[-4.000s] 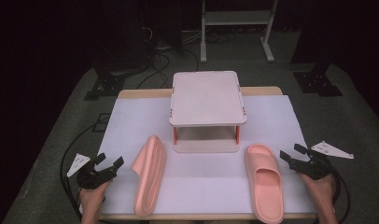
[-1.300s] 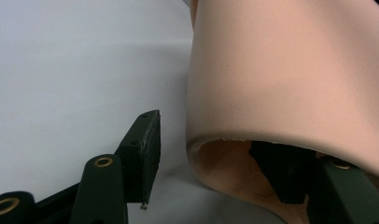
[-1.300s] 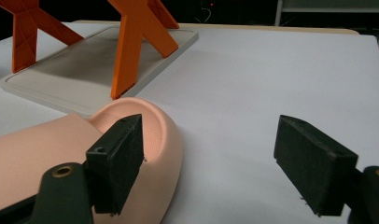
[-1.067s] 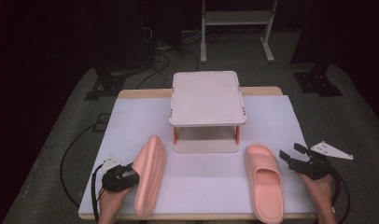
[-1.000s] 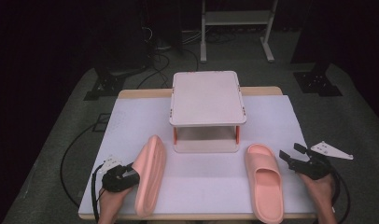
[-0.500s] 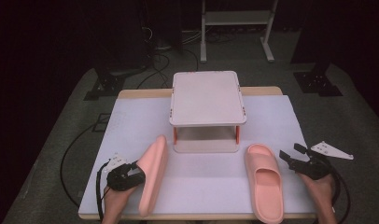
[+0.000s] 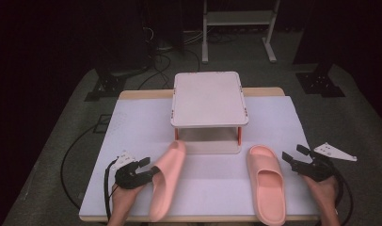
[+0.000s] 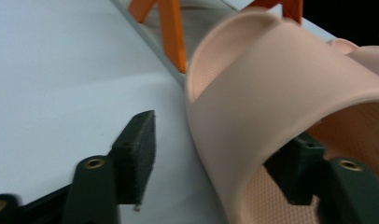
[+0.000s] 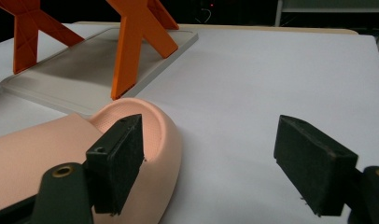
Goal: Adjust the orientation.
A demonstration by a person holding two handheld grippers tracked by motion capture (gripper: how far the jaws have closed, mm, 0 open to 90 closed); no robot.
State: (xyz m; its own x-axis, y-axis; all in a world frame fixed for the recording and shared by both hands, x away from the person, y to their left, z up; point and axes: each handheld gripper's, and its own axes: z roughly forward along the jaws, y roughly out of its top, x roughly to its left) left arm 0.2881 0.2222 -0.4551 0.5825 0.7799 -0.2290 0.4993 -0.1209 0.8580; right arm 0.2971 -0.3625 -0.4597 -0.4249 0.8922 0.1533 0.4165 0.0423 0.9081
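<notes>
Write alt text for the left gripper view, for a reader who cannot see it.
The left tongs straddle the wide strap of a tilted, soft pink rubber slipper, one black jaw outside the strap and one under it, not yet closed. Behind, on the white table cover, stand the orange legs of a small shelf.

The left gripper (image 8: 215, 182) is straddling the pink slipper's strap (image 8: 290, 102), jaws apart, orange rack legs (image 8: 171, 32) standing behind.

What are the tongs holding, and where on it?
Nothing gripped yet. Left tongs straddle the left slipper's strap, still open. Right tongs open beside the right slipper.
</notes>
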